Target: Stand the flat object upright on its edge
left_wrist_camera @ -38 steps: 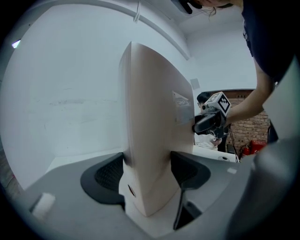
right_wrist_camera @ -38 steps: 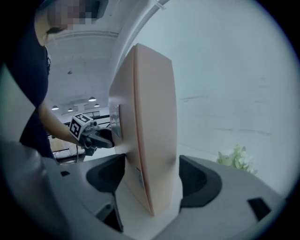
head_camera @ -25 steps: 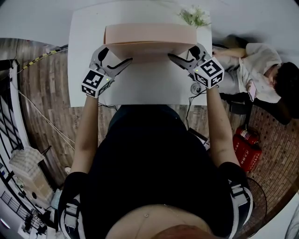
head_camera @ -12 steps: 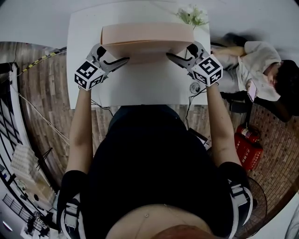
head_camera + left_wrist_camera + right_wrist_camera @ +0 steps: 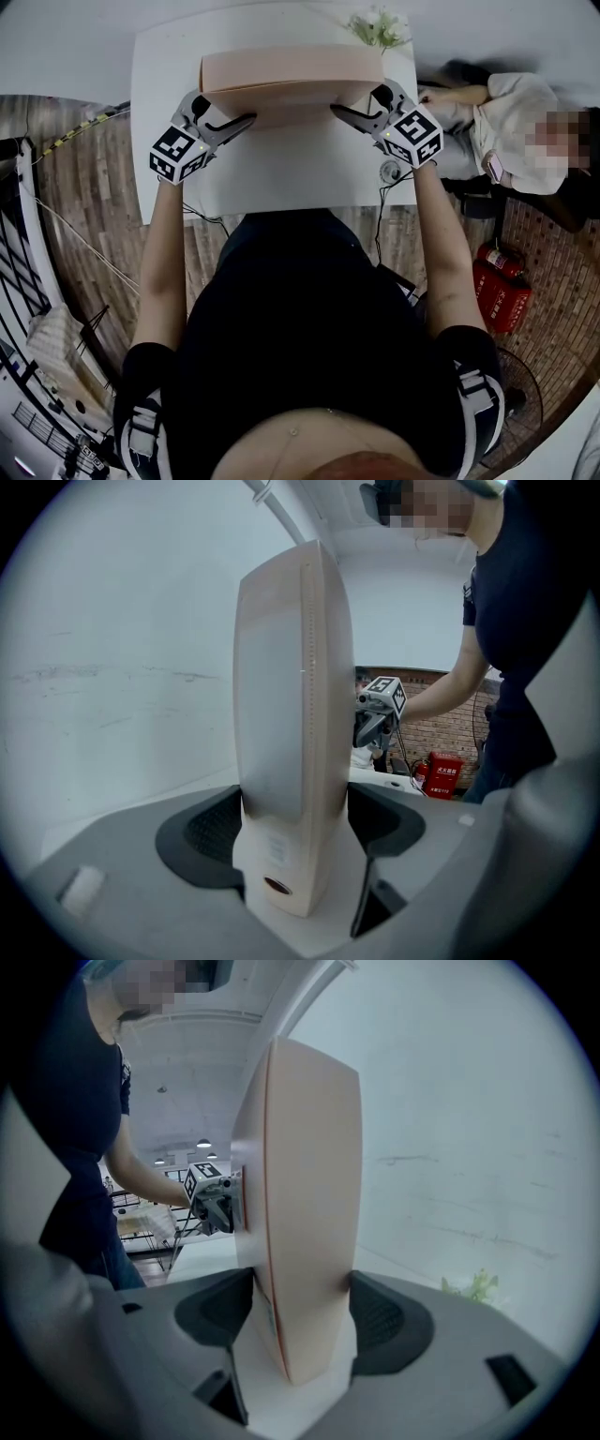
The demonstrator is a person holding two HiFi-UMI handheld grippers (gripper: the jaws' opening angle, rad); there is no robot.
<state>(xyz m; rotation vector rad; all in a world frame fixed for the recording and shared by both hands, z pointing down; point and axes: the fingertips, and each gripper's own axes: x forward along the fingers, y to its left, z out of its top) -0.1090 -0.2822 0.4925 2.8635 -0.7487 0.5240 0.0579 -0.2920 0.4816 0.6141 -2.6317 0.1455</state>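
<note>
The white table [image 5: 281, 178] fills the far middle of the head view, with wood and brick floor around it. At the table's far side, between its left and right edges, stands the flat object [image 5: 291, 67], a long peach-coloured slab. It is up on one long edge, its broad near face in shadow. I cannot tell whether its lower edge bears on the table or hangs just above it.

A person [image 5: 506, 112] sits on the floor to the right, well apart from the table.

The left gripper [image 5: 223, 111] has the slab's left end and the right gripper [image 5: 358, 101] its right end, each with one jaw on the far face and one on the near face. In the left gripper view the slab [image 5: 281, 714] rises tall and narrow between the dark pads [image 5: 211, 832], which touch both of its faces while the jaws are closing. In the right gripper view the slab [image 5: 309, 1204] likewise sits between the pads [image 5: 389, 1321], which are clamped on both faces with the jaws standing wide.

A red fire extinguisher [image 5: 502, 295] lies on the floor at the near right. A plant with white flowers [image 5: 375, 26] stands at the table's far right corner, just beyond the slab's right end.
</note>
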